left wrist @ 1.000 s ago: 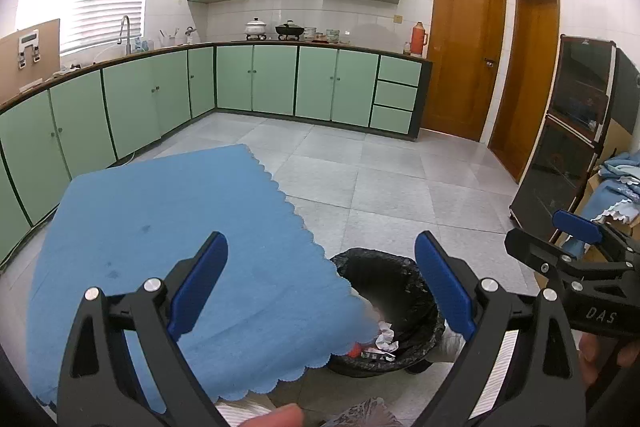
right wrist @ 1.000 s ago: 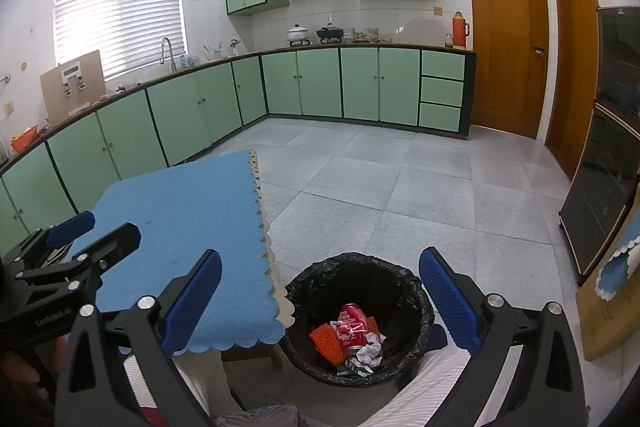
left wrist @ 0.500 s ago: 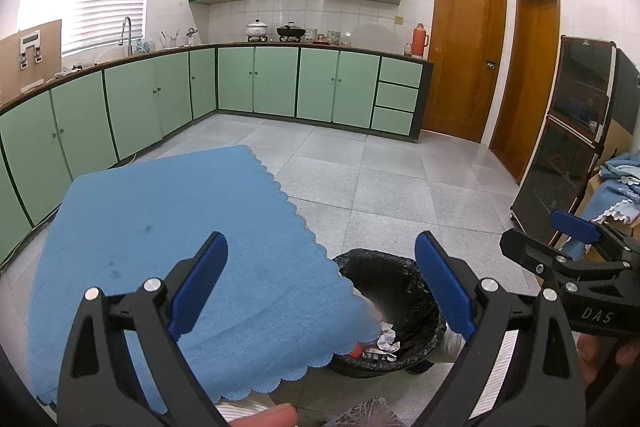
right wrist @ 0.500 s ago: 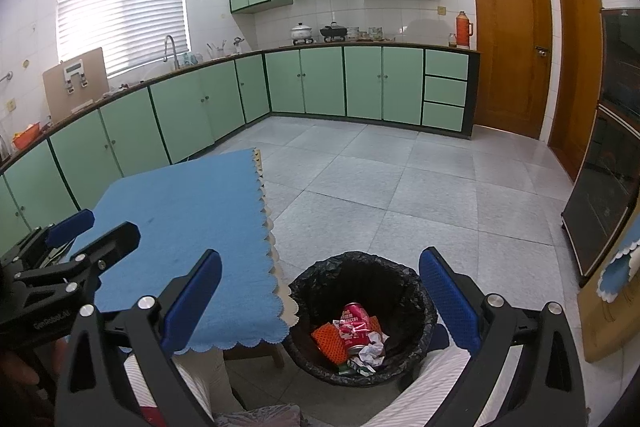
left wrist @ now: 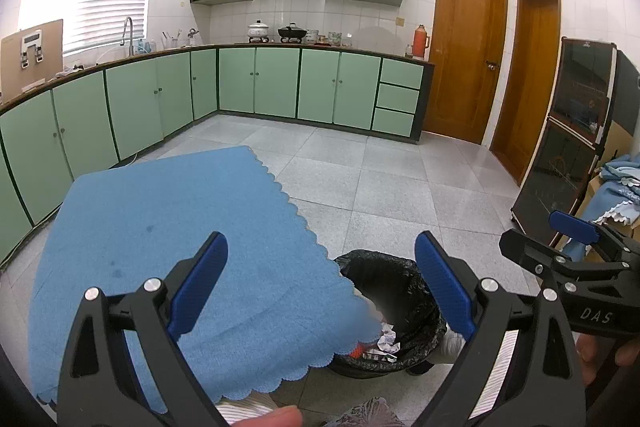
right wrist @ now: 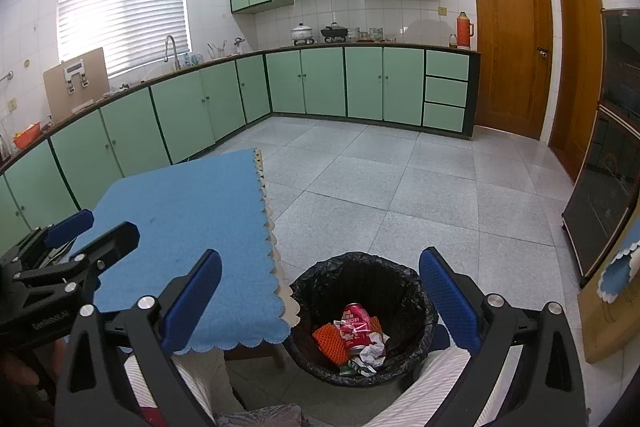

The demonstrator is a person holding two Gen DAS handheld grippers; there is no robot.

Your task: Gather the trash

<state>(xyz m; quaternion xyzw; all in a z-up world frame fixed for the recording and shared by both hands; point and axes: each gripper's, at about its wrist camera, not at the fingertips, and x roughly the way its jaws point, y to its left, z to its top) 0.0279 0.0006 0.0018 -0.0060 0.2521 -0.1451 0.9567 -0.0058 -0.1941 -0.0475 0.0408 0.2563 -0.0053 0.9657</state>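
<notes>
Both grippers' fingers spread, empty; red can [right wrist: 357,327], possibly crumpled paper, in bin [right wrist: 304,287].

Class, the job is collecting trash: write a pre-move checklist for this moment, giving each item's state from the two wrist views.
1. Left gripper open and empty: ok.
2. Right gripper open and empty: ok.
3. Round bin with black plastic liner upright on the floor, mouth open: ok.
4. Red drink can, orange mesh piece and crumpled white paper inside the bin: ok.
5. Blue scalloped tablecloth free of trash: ok.
6. Trash elsewhere on the floor: cannot tell.
</notes>
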